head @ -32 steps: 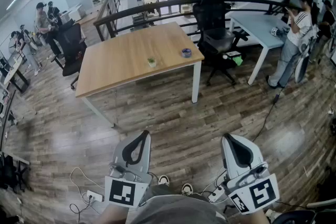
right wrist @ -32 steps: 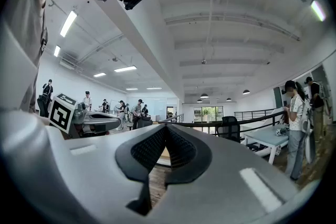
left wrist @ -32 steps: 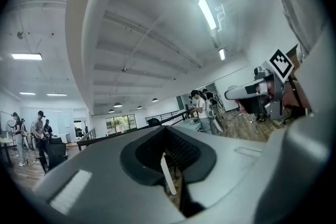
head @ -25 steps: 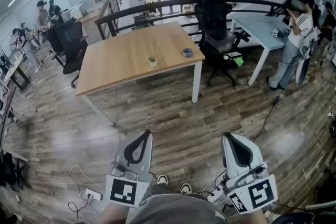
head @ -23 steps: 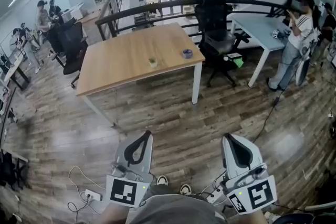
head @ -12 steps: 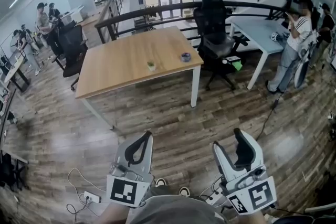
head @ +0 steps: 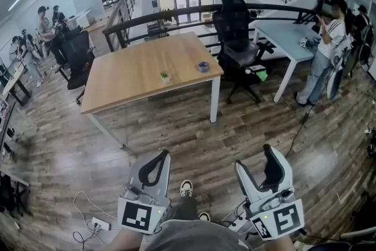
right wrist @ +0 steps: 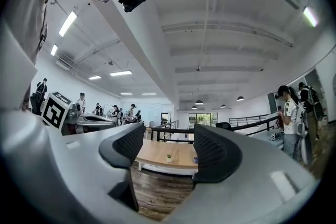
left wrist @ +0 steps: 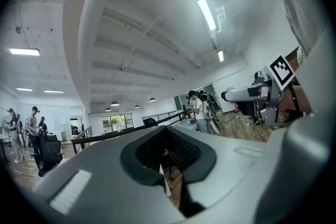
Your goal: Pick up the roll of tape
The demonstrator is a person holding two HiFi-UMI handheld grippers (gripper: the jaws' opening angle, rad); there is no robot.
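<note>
The roll of tape [head: 203, 66] is a small blue ring near the right end of a wooden table [head: 135, 76], far ahead of both grippers. It also shows tiny as the tape [right wrist: 195, 160] between the right jaws' line of sight. My left gripper [head: 157, 157] hangs low at the bottom left with its jaws shut and empty; in the left gripper view the left gripper [left wrist: 168, 157] shows its pads meeting. My right gripper [head: 257, 161] is at the bottom right, its jaws opening with nothing between them, and the right gripper [right wrist: 168, 152] looks toward the table.
A small green potted plant [head: 165, 76] stands mid-table. A black office chair [head: 235, 32] sits at the table's right end, with a white desk [head: 288, 32] and a standing person [head: 323, 56] beyond. Cables and a power strip [head: 97, 223] lie on the wood floor beside my shoe [head: 185, 188].
The right gripper's jaws have gone from shut to wide open. The left gripper stays shut. A shoe has come forward between the grippers and the table has shifted slightly left.
</note>
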